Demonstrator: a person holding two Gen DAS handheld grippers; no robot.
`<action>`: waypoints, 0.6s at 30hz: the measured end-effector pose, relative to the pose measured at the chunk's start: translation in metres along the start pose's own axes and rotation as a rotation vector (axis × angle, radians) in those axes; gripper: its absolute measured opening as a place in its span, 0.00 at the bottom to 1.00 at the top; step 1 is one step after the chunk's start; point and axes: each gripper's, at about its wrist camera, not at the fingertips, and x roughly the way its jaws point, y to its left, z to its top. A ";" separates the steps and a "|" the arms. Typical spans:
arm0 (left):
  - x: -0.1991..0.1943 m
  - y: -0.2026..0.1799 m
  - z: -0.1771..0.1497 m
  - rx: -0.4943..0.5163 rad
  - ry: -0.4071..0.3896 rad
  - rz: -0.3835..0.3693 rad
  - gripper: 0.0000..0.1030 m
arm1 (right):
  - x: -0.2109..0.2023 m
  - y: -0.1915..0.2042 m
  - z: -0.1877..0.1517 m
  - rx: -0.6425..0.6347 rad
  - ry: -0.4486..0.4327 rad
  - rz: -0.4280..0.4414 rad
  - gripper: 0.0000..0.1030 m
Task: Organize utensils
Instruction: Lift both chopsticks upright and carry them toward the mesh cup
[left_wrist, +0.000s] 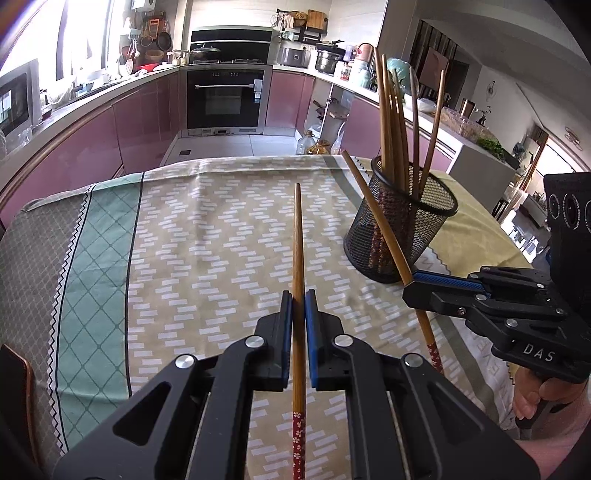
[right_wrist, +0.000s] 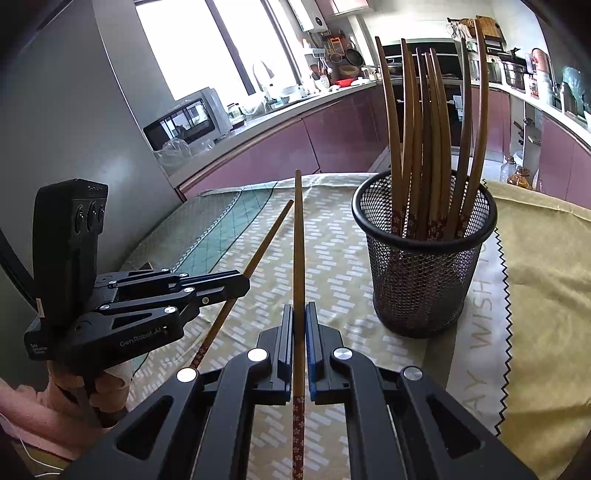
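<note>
A patterned tablecloth covers the table – a grey lattice edge, a green diamond band, then beige with short white dashes, soft and slightly creased.

The left gripper, matte black with blue ribbed pads and silver rivets, is clamped on a slim bamboo chopstick whose near end is wrapped in red with small white flowers; the bare tip points away over the cloth. In the right wrist view the same tool reads "GenRobot.AI" on its side.

The right gripper is likewise closed on a second chopstick with the same red floral end, its tip aimed toward the kitchen. From the left camera this gripper carries the letters "DAS", and its chopstick slants in front of the holder.

Farther right stands a round black wire-mesh holder – upright on the cloth, with a bunch of matching chopsticks standing in it, decorated ends down. Beside it lies a yellow cloth with a zigzag edge; the letters "AY WISH" show along the cloth beside that edge.
</note>
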 end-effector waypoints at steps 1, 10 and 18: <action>-0.002 0.000 0.000 -0.001 -0.004 -0.002 0.07 | -0.001 0.000 0.000 0.000 -0.003 0.001 0.05; -0.012 0.001 0.002 -0.011 -0.025 -0.031 0.07 | -0.011 -0.003 -0.002 0.012 -0.020 0.019 0.05; -0.022 0.003 0.005 -0.023 -0.043 -0.061 0.07 | -0.021 -0.012 -0.002 0.026 -0.042 0.031 0.05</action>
